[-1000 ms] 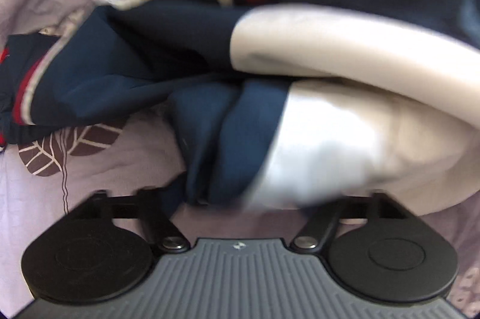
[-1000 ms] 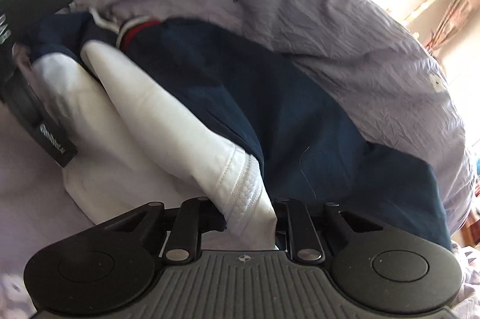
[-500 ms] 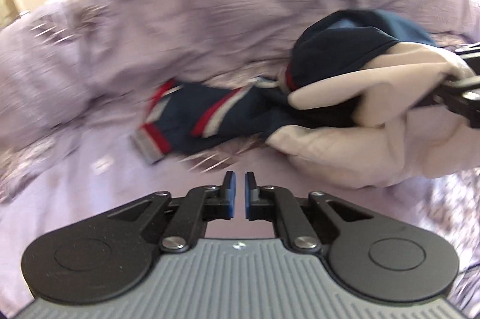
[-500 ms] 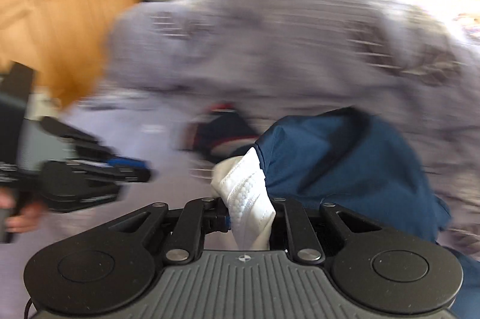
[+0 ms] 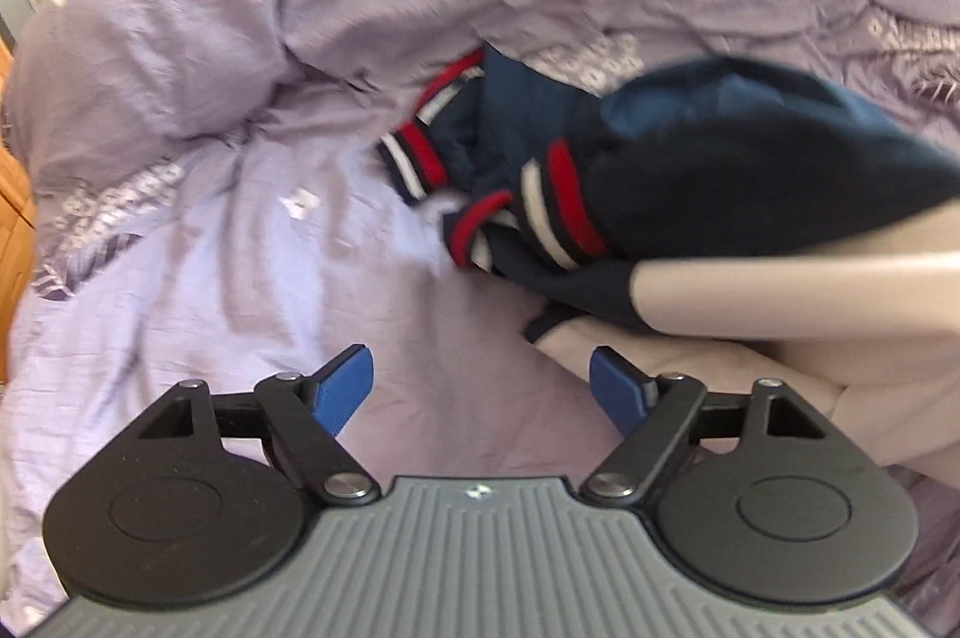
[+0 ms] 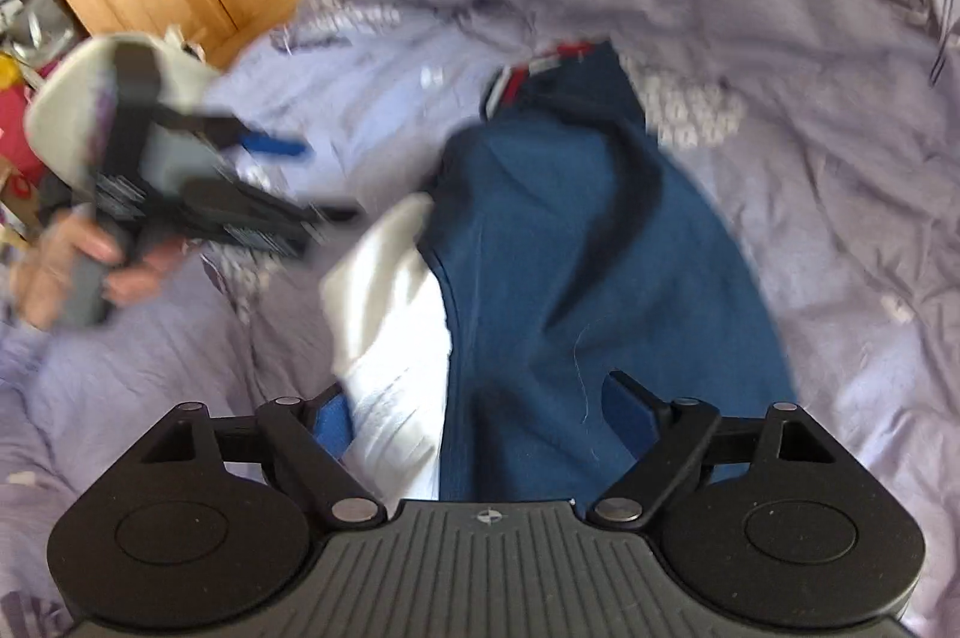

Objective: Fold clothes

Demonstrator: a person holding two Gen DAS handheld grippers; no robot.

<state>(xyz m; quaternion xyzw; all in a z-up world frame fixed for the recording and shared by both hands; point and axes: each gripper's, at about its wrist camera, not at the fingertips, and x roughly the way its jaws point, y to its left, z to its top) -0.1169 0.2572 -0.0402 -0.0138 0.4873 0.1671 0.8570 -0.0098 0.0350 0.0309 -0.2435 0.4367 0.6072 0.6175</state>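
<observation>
The navy-and-white jacket (image 5: pixel 708 194) lies bunched on the lilac leaf-print duvet (image 5: pixel 198 242). Left tool (image 5: pixel 482 386): jaws spread wide, holding nothing, positioned over bare duvet just beside the jacket. Right tool (image 6: pixel 483 419): jaws spread wide, jacket fabric lying between its fingers, not clamped.

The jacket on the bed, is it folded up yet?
Not yet. The navy and white jacket lies bunched on the lilac duvet, its striped cuffs tangled. The left gripper is open and empty. The right gripper is open around fabric. All folds remain.
</observation>
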